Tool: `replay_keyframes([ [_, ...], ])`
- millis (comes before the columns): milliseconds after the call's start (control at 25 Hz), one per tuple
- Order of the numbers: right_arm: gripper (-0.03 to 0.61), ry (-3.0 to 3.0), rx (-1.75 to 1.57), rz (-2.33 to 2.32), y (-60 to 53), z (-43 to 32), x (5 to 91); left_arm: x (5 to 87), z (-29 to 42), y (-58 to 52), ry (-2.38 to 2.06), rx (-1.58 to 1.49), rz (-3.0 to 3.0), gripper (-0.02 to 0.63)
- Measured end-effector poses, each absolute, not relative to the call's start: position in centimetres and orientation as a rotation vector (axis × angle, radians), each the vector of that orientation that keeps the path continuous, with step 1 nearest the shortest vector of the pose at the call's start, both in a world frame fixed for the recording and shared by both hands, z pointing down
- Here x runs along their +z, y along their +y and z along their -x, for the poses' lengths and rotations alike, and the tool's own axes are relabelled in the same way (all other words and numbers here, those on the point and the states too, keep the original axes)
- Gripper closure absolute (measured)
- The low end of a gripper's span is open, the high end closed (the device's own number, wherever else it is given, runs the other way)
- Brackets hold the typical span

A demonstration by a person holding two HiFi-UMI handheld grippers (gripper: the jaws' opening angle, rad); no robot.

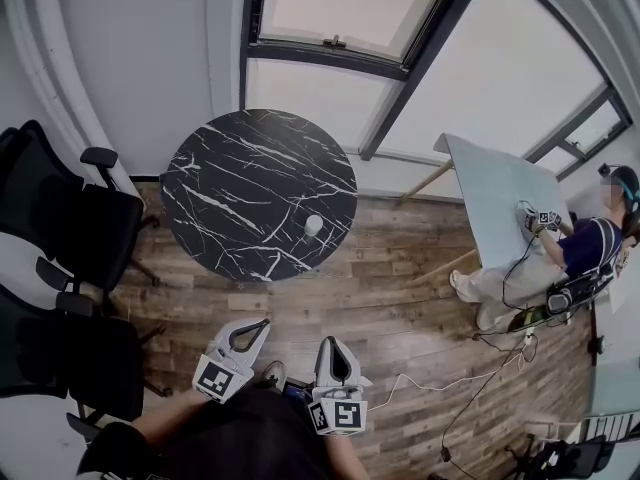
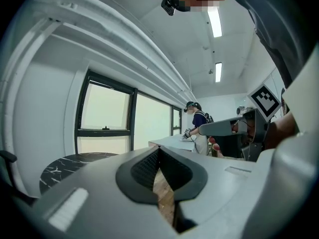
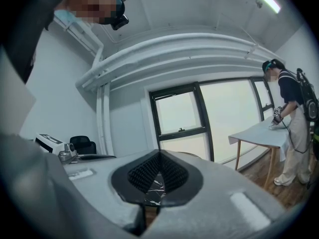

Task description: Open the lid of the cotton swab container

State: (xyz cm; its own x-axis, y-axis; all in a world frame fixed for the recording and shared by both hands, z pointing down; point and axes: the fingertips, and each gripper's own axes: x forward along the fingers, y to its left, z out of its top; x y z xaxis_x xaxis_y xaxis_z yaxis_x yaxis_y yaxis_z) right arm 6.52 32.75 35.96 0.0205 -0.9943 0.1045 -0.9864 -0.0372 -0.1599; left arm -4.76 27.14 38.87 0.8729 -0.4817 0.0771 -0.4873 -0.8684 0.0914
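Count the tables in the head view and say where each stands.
2. A round black marble table stands at centre, below the window; a pale rectangular table stands at right, beside another person. Others may lie out of frame.

An office: black swivel chairs (image 1: 60, 223); marble table (image 1: 258, 193); large windows (image 1: 330, 13).

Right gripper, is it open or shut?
Shut: the jaws of the right gripper meet at the tips, nothing held between them.

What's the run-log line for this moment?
phase: before approach | left gripper: jaws shut, empty | right gripper: jaws shut, empty | cotton swab container: on black marble table, untouched, ahead of both grippers
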Motion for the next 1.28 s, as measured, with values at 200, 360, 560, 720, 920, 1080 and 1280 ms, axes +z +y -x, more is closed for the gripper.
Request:
replay_keyframes([
  [200,0.580,2.195,-0.293,2.190,33.1,-8.1,36.4,39.0,3.1,27.7,-0.810,0.105,-2.945,0.617],
  [360,0.580,2.229,-0.289,2.154,33.5,-9.2,36.6,39.0,2.0,28.6,-0.844,0.118,-2.950,0.615],
  [560,0.580,2.249,-0.288,2.122,33.4,-9.8,36.8,39.3,1.8,28.8,-0.880,0.130,-2.948,0.615],
  [720,0.580,2.246,-0.306,2.126,33.1,-10.2,37.4,40.4,1.5,28.6,-0.871,0.143,-2.918,0.615],
  [920,0.580,2.223,-0.308,2.157,31.6,-10.4,37.6,41.2,1.2,26.9,-0.855,0.136,-2.913,0.616],
  [1080,0.580,2.221,-0.294,2.172,29.6,-10.4,37.5,41.5,1.0,24.4,-0.846,0.133,-2.916,0.615],
  [1280,0.580,2.202,-0.298,2.186,26.7,-10.3,37.7,42.1,1.2,21.3,-0.829,0.143,-2.922,0.615],
])
